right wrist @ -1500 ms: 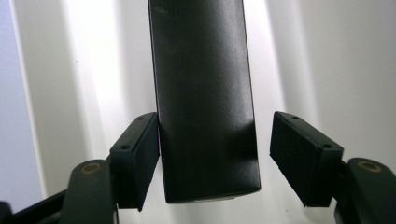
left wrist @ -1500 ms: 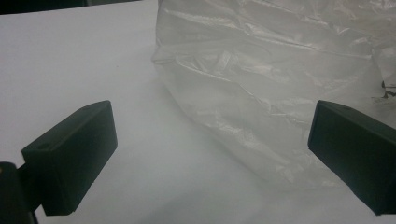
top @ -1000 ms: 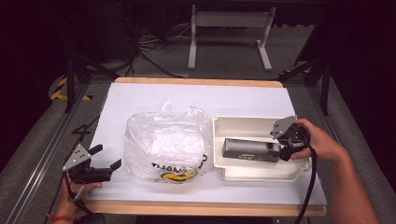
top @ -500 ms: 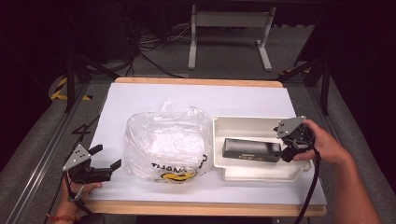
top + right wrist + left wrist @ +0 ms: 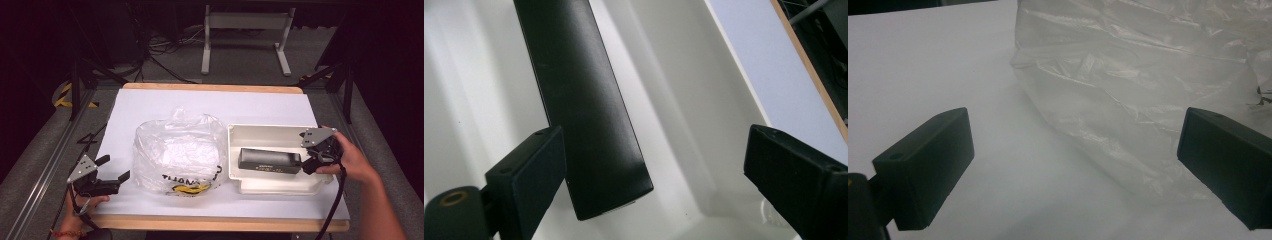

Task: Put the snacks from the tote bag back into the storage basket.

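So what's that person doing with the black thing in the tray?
The person's right gripper has just been opening its jaws at the end of a black box lying in a white tray; the box lies between them, let go. The left gripper waits open beside a crinkly plastic bag.

L gripper (image 5: 1073, 170) fingers (image 5: 928, 167) wide apart, crumpled clear plastic bag (image 5: 1148, 85) just ahead on white tabletop (image 5: 933, 65).

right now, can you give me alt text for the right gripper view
A long flat black rectangular box lies in a white plastic tray, its near end between the open right claw. The claw's jaws have just been opening and do not press on it. The white table top shows beyond the tray's rim.
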The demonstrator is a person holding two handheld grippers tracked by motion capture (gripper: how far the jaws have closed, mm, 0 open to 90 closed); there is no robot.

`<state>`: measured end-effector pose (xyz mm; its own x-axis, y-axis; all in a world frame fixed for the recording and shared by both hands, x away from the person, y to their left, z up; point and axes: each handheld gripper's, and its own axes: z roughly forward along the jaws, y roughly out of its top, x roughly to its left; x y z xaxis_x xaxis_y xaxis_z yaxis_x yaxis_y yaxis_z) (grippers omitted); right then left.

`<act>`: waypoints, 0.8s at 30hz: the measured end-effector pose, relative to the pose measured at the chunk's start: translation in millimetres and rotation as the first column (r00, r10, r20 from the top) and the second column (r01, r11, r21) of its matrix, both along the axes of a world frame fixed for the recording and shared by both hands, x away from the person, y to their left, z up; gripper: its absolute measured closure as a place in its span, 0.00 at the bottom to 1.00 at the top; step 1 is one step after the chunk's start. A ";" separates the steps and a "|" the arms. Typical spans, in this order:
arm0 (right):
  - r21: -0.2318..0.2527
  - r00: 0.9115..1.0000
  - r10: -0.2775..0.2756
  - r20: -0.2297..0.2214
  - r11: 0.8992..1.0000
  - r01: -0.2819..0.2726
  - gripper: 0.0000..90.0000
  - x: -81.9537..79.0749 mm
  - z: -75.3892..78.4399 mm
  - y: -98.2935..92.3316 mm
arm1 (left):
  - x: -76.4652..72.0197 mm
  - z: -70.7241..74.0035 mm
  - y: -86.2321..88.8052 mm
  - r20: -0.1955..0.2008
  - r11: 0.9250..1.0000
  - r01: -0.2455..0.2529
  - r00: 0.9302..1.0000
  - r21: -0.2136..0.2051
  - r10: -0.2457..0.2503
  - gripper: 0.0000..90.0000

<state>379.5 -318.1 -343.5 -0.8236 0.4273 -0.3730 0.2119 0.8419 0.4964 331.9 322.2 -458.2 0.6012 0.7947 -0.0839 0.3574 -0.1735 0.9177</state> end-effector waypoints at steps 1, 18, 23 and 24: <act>0.016 1.000 -0.011 0.008 1.000 0.011 0.11 -1.3 -1.0 -1.6 | 0.0 0.0 -0.1 0.000 1.000 0.000 1.000 0.000 0.000 0.03; 0.150 0.988 -0.126 0.089 0.982 0.111 0.09 -26.2 -6.7 -20.1 | 0.3 -0.2 -0.9 -0.001 1.000 -0.001 1.000 0.005 0.001 0.03; 0.177 0.984 -0.147 0.105 0.976 0.127 0.08 -34.0 -8.3 -25.2 | 0.4 -0.2 -1.1 -0.003 1.000 -0.003 1.000 0.005 0.003 0.03; 0.190 0.983 -0.154 0.097 0.973 0.133 0.08 -35.3 -8.8 -27.6 | 0.5 -0.2 -1.1 -0.003 1.000 -0.002 1.000 0.007 0.002 0.03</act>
